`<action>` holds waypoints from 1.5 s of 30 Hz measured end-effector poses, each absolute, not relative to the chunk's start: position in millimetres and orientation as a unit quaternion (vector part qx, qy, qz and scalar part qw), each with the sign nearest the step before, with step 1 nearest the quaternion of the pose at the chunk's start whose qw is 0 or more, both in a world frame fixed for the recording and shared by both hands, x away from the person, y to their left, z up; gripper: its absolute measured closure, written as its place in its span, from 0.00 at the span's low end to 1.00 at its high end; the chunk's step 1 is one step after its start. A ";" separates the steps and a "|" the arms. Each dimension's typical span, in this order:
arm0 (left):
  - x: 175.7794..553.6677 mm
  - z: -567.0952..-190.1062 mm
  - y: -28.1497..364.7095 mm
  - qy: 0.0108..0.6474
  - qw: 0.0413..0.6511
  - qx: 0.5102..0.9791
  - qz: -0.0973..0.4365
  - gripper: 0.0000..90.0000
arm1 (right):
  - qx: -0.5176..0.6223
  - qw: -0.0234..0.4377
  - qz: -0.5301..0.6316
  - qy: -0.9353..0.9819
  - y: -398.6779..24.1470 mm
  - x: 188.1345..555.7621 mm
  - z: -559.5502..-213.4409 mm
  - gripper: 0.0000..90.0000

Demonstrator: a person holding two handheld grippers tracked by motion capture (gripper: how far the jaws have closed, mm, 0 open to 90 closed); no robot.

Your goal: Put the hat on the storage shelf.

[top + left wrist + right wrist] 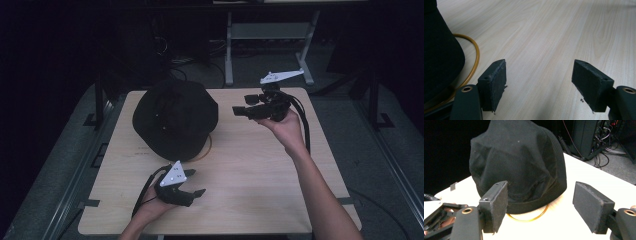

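No readable writing anywhere: faint marks beside the yellow ring (206, 148) on the counter (250, 170), too small to make out in the high view. No brand or label visible on the black hat (175, 117).

Hat sitting crown-up on the far left part of the pale wood counter, brim down, covering most of the thin yellow ring. Ring edge peeking out from under the brim at the near right side in the high view, and as a curved arc under the front of the brim in the right gripper view. Whether anything lies under the hat, impossible to tell.

Left claw (196, 183) held low over the near left part of the counter, just in front of the hat, gripped by the left hand (150, 209). Jaws spread wide apart, nothing between them but bare wood in the left gripper view; hat and ring at that view's left edge, beside the claw, not touching.

Right claw (242, 106) raised above the far right of the counter in the right hand (289, 126), pointing left toward the hat. Jaws parted wide, empty, hat framed between them farther off and clear of both pads.

Dark floor, a metal frame (270, 35) and cables beyond the counter's far edge.
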State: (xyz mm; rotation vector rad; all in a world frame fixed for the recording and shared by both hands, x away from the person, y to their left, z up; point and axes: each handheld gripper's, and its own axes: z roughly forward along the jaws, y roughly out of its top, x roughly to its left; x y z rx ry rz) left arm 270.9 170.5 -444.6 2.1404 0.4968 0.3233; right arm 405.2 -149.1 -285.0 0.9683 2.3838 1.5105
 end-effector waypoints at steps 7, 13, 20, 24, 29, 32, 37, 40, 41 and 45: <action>270.5 -444.3 170.7 0.202 0.444 0.863 0.131 0.30 | 0.332 0.072 0.502 0.795 -158.1 402.4 -294.5 0.29; 270.6 -444.6 169.4 0.198 0.439 0.866 0.131 0.31 | 0.338 0.072 0.500 0.794 -167.3 398.8 -301.6 0.29; 270.4 -444.4 169.5 0.198 0.438 0.867 0.130 0.31 | 0.343 0.075 0.499 0.793 -176.8 395.2 -306.8 0.29; 270.2 -444.8 169.0 0.200 0.439 0.866 0.130 0.30 | 0.349 0.074 0.495 0.792 -182.6 393.2 -312.6 0.29; 270.1 -445.2 168.6 0.204 0.441 0.865 0.129 0.30 | 0.360 0.068 0.488 0.792 -189.9 390.2 -324.1 0.27; 270.4 -445.4 168.7 0.204 0.440 0.865 0.128 0.30 | 0.364 0.065 0.482 0.794 -193.9 387.8 -331.4 0.27; 270.7 -445.6 169.2 0.206 0.440 0.865 0.129 0.30 | 0.371 0.062 0.478 0.793 -200.6 383.3 -339.1 0.27; 270.5 -446.0 169.5 0.208 0.441 0.864 0.128 0.30 | 0.373 0.063 0.480 0.791 -206.3 379.2 -343.8 0.27; 270.5 -446.0 169.5 0.208 0.441 0.864 0.128 0.30 | 0.373 0.063 0.480 0.791 -206.3 379.2 -343.8 0.27; 270.1 -445.7 169.7 0.207 0.443 0.863 0.127 0.30 | 0.378 0.060 0.477 0.791 -212.2 375.2 -347.8 0.26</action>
